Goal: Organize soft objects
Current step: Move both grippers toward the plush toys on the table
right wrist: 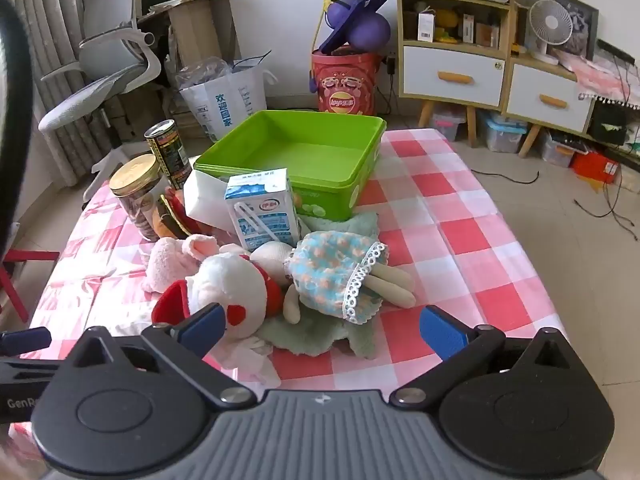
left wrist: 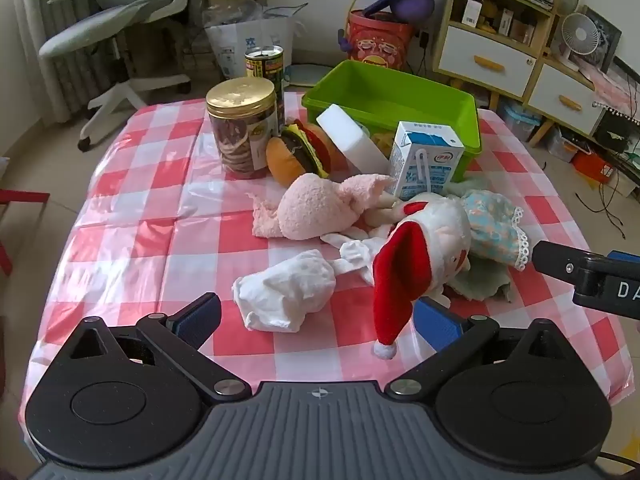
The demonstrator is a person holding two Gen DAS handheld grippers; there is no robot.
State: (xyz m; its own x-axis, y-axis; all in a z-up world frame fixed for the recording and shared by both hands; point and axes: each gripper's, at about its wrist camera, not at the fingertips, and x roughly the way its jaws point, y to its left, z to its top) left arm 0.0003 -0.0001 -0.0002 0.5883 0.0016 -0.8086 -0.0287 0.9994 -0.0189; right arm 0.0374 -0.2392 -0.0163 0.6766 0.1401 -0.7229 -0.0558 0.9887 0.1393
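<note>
Left gripper (left wrist: 320, 316): jaws spread wide, holding nothing, hovering low over the checked tablecloth (left wrist: 132, 216). Between its 2 fingers: crumpled white cloth (left wrist: 286, 294) and red Santa hat (left wrist: 398, 276) of the white plush (left wrist: 444, 232). Behind: pink plush (left wrist: 316, 210), milk carton (left wrist: 426, 160), burger toy (left wrist: 300, 152), cookie jar (left wrist: 242, 128), green bin (left wrist: 394, 98).

Right gripper (right wrist: 322, 324): jaws likewise released, empty, poised above the doll in a blue floral dress (right wrist: 340, 272), which lies on a green cloth (right wrist: 316, 332) touching the white plush (right wrist: 232, 288). Green bin (right wrist: 304, 152) stands behind the milk carton (right wrist: 262, 212).
</note>
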